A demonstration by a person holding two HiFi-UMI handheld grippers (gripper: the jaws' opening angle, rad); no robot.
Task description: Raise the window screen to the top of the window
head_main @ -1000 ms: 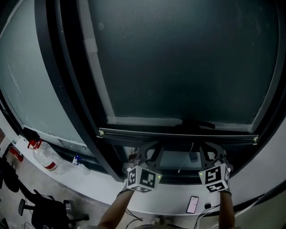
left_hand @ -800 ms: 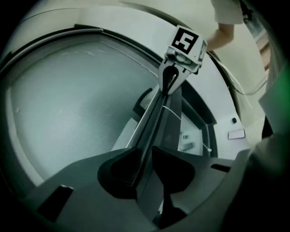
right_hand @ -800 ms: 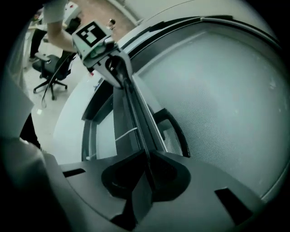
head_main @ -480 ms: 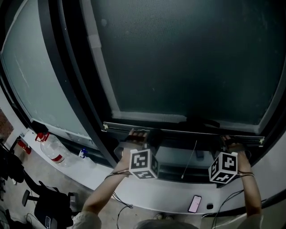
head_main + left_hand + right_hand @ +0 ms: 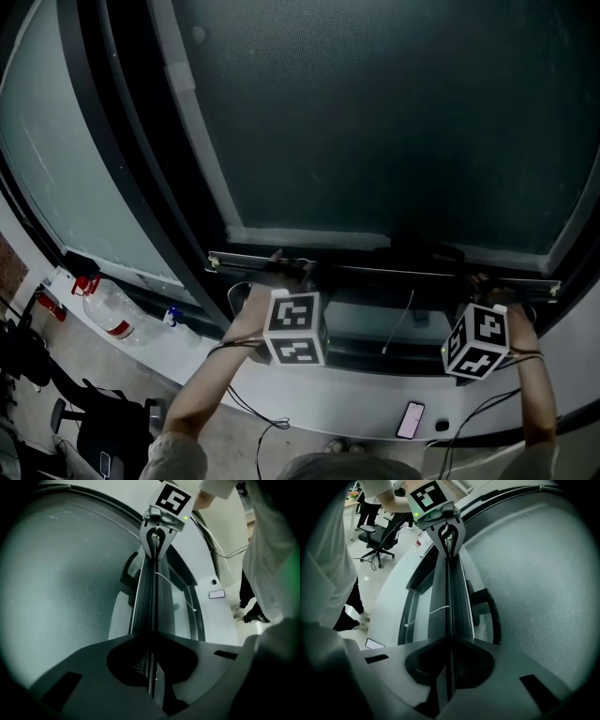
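Observation:
The window screen (image 5: 375, 112) is a dark mesh sheet that fills the window. Its bottom bar (image 5: 384, 270) runs across the head view, a little above the sill. My left gripper (image 5: 289, 270) is shut on the bar near its left end, with its marker cube below it. My right gripper (image 5: 489, 284) is shut on the bar near its right end. In the left gripper view the bar (image 5: 151, 597) runs from between my left gripper (image 5: 151, 637) jaws away to the other gripper. The right gripper view shows the bar (image 5: 451, 597) held the same way by my right gripper (image 5: 450, 641).
A black handle (image 5: 427, 251) sits on the screen just above the bar. A thin cord (image 5: 401, 323) hangs below it. On the sill lie a phone (image 5: 410, 419) and, at the left, a plastic bottle (image 5: 108, 314). An office chair (image 5: 98, 441) stands lower left.
Both grippers have come up from under the bar and shut on it. The bar now sits slightly higher against the window frame, and the arms reach further up.

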